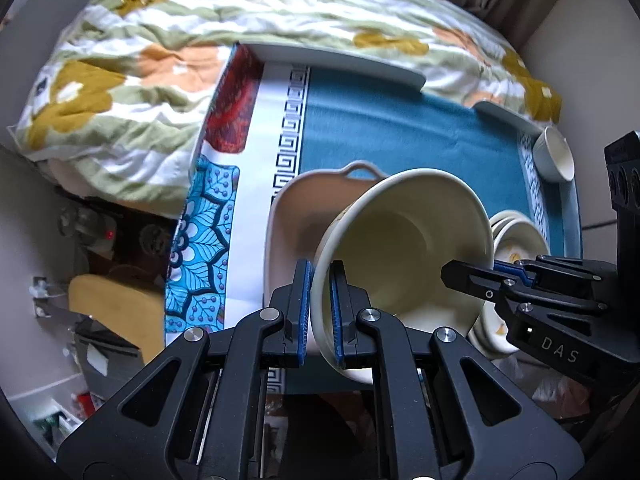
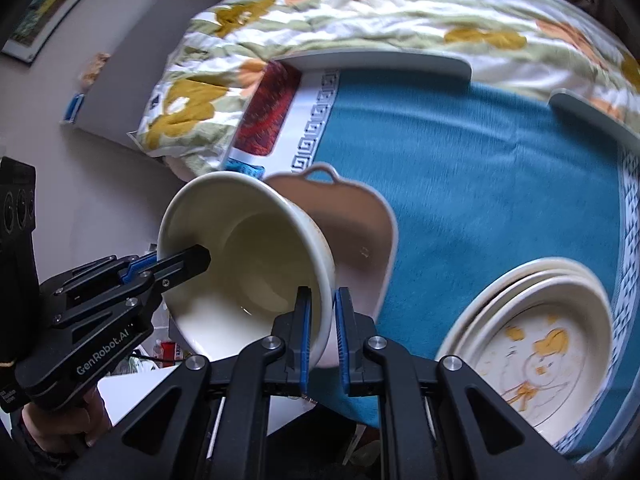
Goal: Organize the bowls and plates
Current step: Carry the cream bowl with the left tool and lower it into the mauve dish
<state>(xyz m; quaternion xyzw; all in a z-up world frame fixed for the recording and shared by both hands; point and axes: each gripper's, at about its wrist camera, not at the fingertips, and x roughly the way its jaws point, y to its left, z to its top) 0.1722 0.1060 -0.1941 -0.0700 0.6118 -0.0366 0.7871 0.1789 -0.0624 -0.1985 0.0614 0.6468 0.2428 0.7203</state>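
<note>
A large cream bowl (image 1: 400, 248) (image 2: 248, 256) hangs tilted in the air, its mouth towards the cameras. My left gripper (image 1: 320, 312) (image 2: 160, 266) is shut on one side of its rim. On the opposite side of the rim my right gripper (image 2: 320, 328) (image 1: 480, 270) is shut too, one finger inside and one outside. Just behind and below the bowl sits a pale pink dish with a loop handle (image 1: 296, 208) (image 2: 360, 224) on the teal tablecloth (image 1: 400, 128) (image 2: 480, 184). A stack of cream plates (image 2: 540, 320) (image 1: 516, 236) with a yellow drawing lies to the right.
A small white bowl (image 1: 556, 156) stands at the cloth's far right edge. Grey raised rims (image 1: 340, 60) (image 2: 380, 60) border the table's far side, with a floral quilt (image 1: 160, 60) beyond. The left edge drops to a cluttered floor (image 1: 100, 300).
</note>
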